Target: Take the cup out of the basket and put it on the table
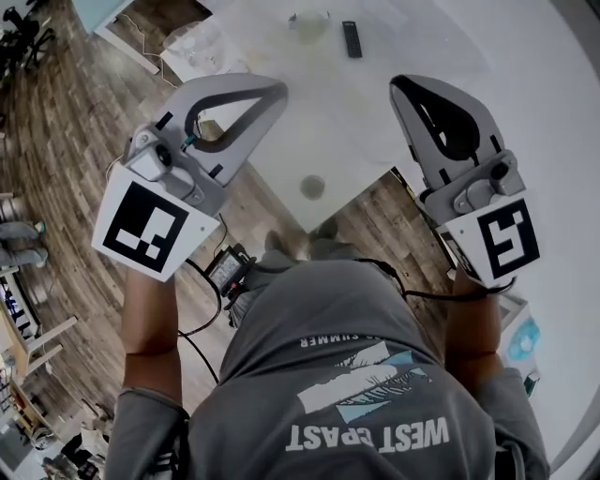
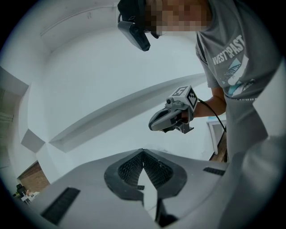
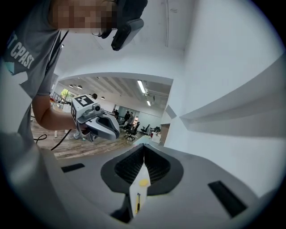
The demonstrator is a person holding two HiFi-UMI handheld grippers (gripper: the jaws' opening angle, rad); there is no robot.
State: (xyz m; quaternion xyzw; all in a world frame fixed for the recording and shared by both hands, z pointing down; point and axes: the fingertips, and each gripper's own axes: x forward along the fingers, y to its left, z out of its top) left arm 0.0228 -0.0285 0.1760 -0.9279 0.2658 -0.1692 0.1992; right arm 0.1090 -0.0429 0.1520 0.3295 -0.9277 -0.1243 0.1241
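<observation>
Both grippers are held up in the air in front of the person's chest, short of a white table (image 1: 375,112). My left gripper (image 1: 281,89) is shut, its jaws meeting at a point with nothing between them (image 2: 143,152). My right gripper (image 1: 398,84) is shut and empty too (image 3: 144,146). A small round greenish object (image 1: 312,187), too small to identify, sits near the table's near corner. A pale round cup-like thing (image 1: 309,23) stands at the far side beside a dark remote (image 1: 352,37). I cannot make out a basket for certain.
A pale see-through container (image 1: 202,42) sits at the table's far left edge. Wood floor (image 1: 75,131) lies left of the table. Cables and a black box (image 1: 227,269) hang at the person's waist. Each gripper view shows the other gripper (image 2: 174,117) (image 3: 96,120) against white walls.
</observation>
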